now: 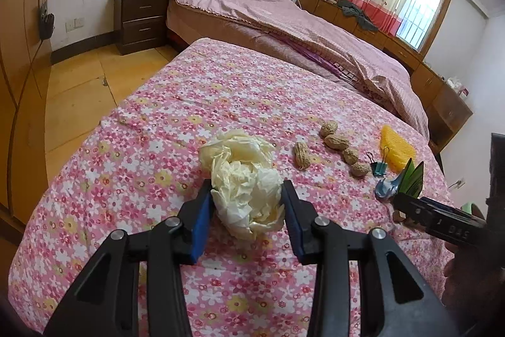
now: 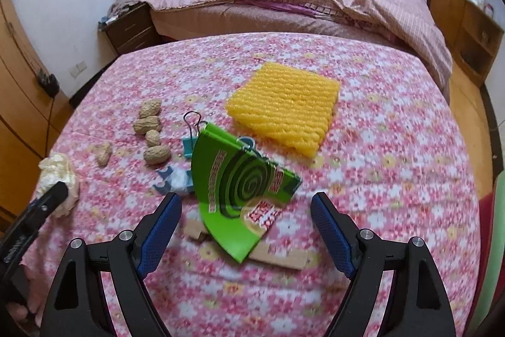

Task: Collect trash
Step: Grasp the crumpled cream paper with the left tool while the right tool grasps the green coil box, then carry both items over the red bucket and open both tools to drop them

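A crumpled cream tissue wad (image 1: 246,204) lies on the pink floral cloth (image 1: 221,84), and my left gripper (image 1: 247,190) is shut on it, its blue pads pressing both sides. In the right wrist view the same tissue wad (image 2: 58,176) shows at the far left with the left gripper's tip on it. My right gripper (image 2: 246,198) stands wide open just above a green mosquito-coil box (image 2: 240,185), which lies tilted between and ahead of its fingers, untouched. Several peanuts (image 2: 151,128) and a crumpled blue-white wrapper (image 2: 175,179) lie between the two grippers.
A yellow foam net (image 2: 284,106) lies beyond the box, a teal binder clip (image 2: 192,141) beside the peanuts. A brown cardboard piece (image 2: 284,258) pokes out under the box. A bed with a pink quilt (image 1: 284,11) stands behind; wooden floor lies left.
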{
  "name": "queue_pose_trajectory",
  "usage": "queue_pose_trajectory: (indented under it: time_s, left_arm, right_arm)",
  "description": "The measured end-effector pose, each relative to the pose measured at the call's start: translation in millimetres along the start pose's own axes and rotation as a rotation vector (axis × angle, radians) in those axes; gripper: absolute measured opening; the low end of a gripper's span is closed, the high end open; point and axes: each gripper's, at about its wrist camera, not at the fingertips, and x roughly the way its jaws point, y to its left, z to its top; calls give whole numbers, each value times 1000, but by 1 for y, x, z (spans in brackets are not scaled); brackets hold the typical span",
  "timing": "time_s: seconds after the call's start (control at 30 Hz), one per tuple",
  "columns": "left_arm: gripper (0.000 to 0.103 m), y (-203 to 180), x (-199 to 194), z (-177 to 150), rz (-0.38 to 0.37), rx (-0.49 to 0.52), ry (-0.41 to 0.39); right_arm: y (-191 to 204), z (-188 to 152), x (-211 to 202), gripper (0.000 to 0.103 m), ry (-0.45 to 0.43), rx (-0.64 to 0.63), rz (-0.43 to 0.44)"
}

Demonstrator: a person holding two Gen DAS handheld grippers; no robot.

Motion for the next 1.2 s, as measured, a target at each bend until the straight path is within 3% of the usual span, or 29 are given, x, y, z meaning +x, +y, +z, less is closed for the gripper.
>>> queue_pose_trajectory:
  time_s: [0.13,0.23,0.6,0.77,1.2]
  left_arm:
    - [42,1,0,0,-5,-3,3]
    - [43,0,1,0,-6,-2,8]
    - [42,-1,8,0,-22,-1,28]
    - [41,-11,-9,-3,-120,27,15]
    - [40,-68,-49,-16,-217,123,16]
  right_arm:
    - [4,1,5,83,-24,-4,-19]
    - [6,-3,6,66,-56,-8,-59]
    - [-22,-24,-35,66,-104,127,-22]
    - [-43,-41,-62,66,-130,221,-18]
    - [-106,-107,-141,66,-214,438,-29]
